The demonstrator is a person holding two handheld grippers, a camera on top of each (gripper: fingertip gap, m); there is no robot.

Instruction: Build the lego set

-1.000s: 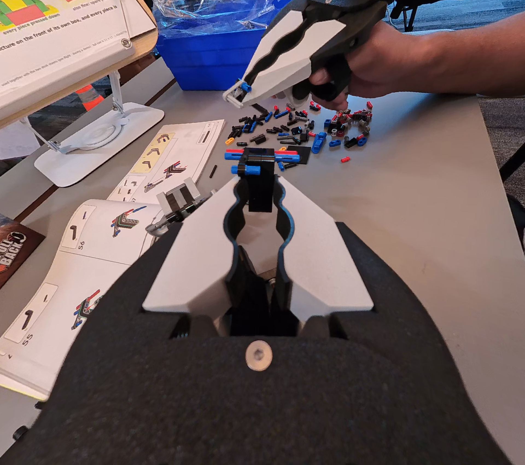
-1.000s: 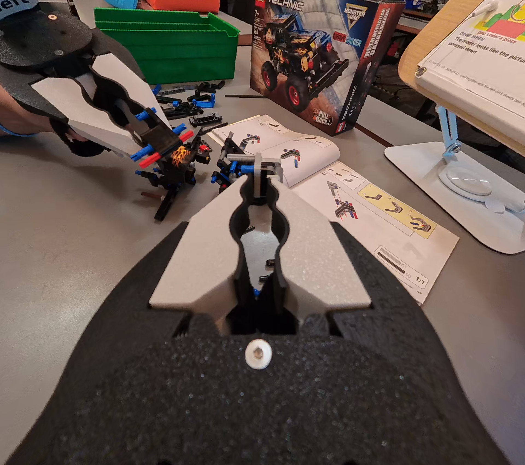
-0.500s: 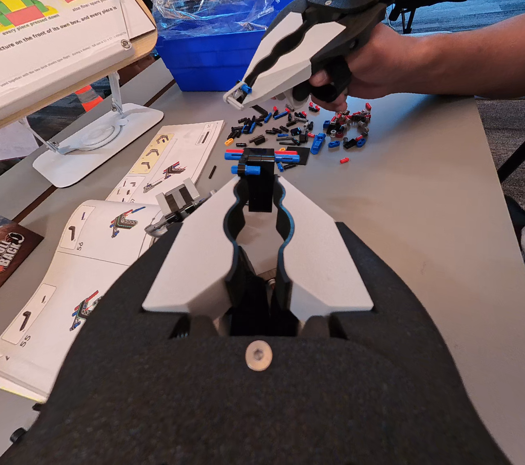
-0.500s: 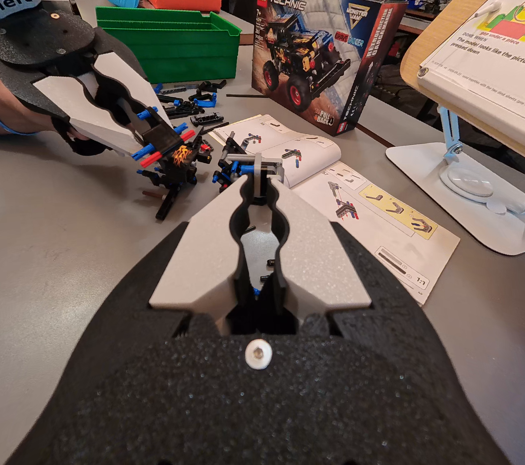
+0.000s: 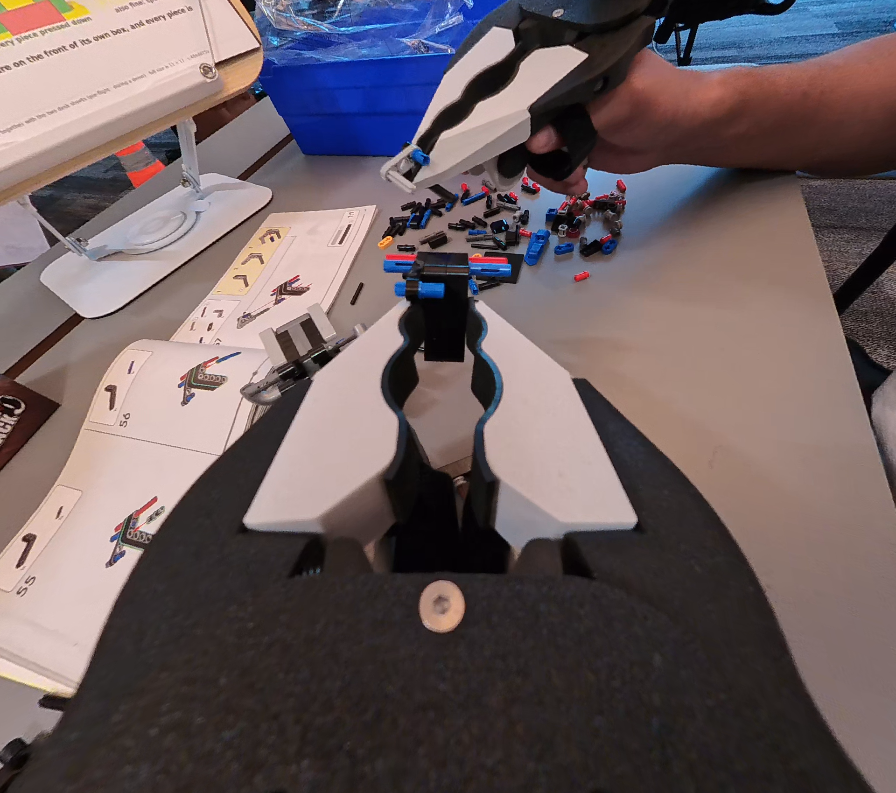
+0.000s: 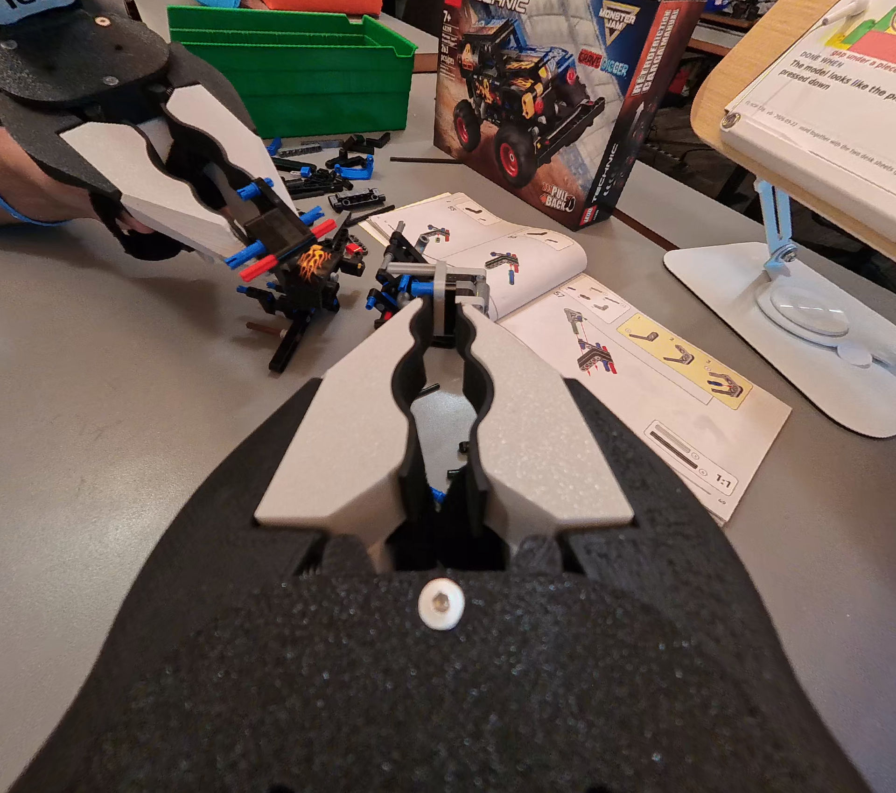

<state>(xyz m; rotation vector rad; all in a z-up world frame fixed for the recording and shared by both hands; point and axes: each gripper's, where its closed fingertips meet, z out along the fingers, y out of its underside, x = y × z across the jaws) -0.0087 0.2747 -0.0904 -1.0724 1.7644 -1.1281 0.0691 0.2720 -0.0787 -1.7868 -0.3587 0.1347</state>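
My left gripper (image 5: 442,314) is shut on a black Lego assembly (image 5: 443,280) with blue and red pins, held above the grey table (image 5: 654,357). In the right wrist view this assembly (image 6: 305,265) shows a flame sticker and hangs just above the table. My right gripper (image 6: 442,309) is shut on a small grey piece (image 6: 439,285) with a blue pin. In the left wrist view the right gripper (image 5: 402,173) is held by a hand, above and beyond the left one. A grey and black sub-assembly (image 5: 300,343) lies on the open instruction booklet (image 5: 155,420).
A pile of small loose pieces (image 5: 509,221) lies beyond the left gripper. A blue bin (image 5: 359,100) with a plastic bag, a green bin (image 6: 291,76), the set's box (image 6: 548,91) and a white document stand (image 6: 785,323) ring the work area. More black and blue parts (image 6: 339,178) lie before the green bin. The grippers' ends are close to 9 centimeters from one another.
Both grippers keep their holds. The right gripper has drifted only slightly; the left has hardly moved.
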